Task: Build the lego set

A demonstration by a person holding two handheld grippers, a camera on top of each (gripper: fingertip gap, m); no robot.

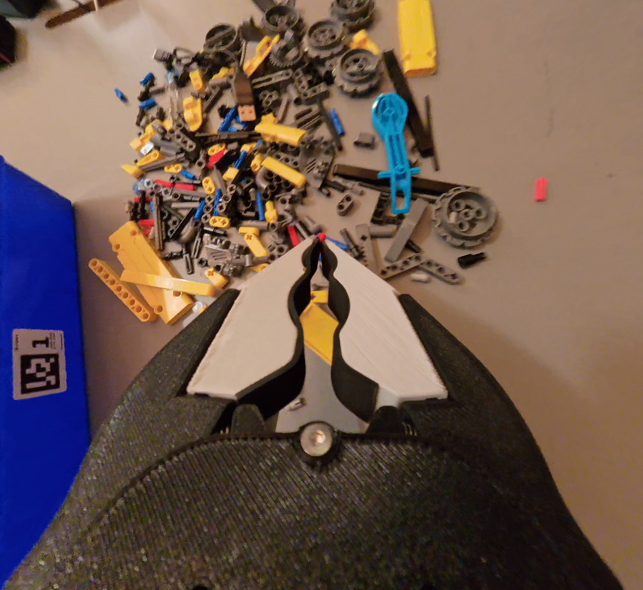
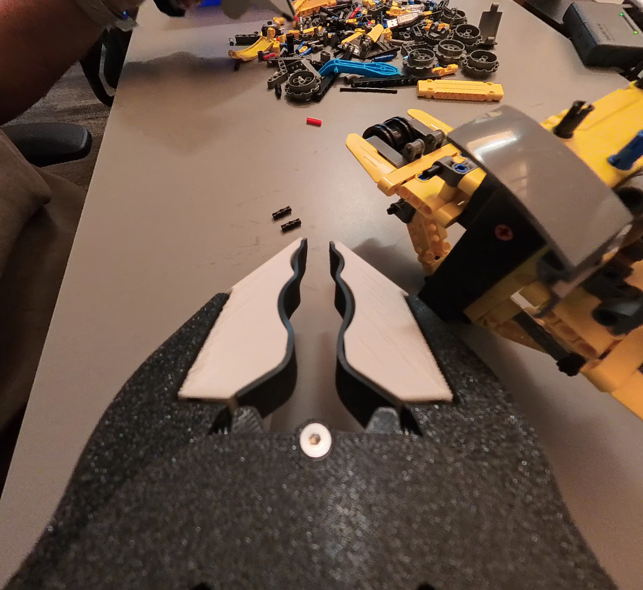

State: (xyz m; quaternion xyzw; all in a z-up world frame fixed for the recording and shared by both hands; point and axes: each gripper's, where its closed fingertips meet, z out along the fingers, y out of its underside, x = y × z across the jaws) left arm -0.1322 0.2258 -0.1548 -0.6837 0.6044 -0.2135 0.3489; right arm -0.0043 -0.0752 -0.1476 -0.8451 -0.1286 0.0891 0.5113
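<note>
My left gripper [image 1: 319,242] is shut on a small red pin [image 1: 320,236] at its very tips, over the near edge of a pile of loose building pieces [image 1: 243,162]. The right wrist view shows it too [image 2: 293,16], held by a hand, its tip red above the pile [image 2: 365,33]. My right gripper [image 2: 317,244] is open and empty, low over the grey table [image 2: 174,190]. Two small black pins [image 2: 286,218] lie just ahead of its left fingertip. A partly built yellow and black vehicle model [image 2: 487,225] stands close on its right.
A blue bin [image 1: 34,294] stands left of the pile. A light blue tool piece [image 1: 393,148], grey wheels [image 1: 464,216] and a long yellow panel [image 1: 416,30] lie around it. A loose red pin [image 2: 314,121] lies apart on the table. Dark devices [image 2: 602,33] sit at the far right. My right fingertips sit around 35 centimetres from my left ones.
</note>
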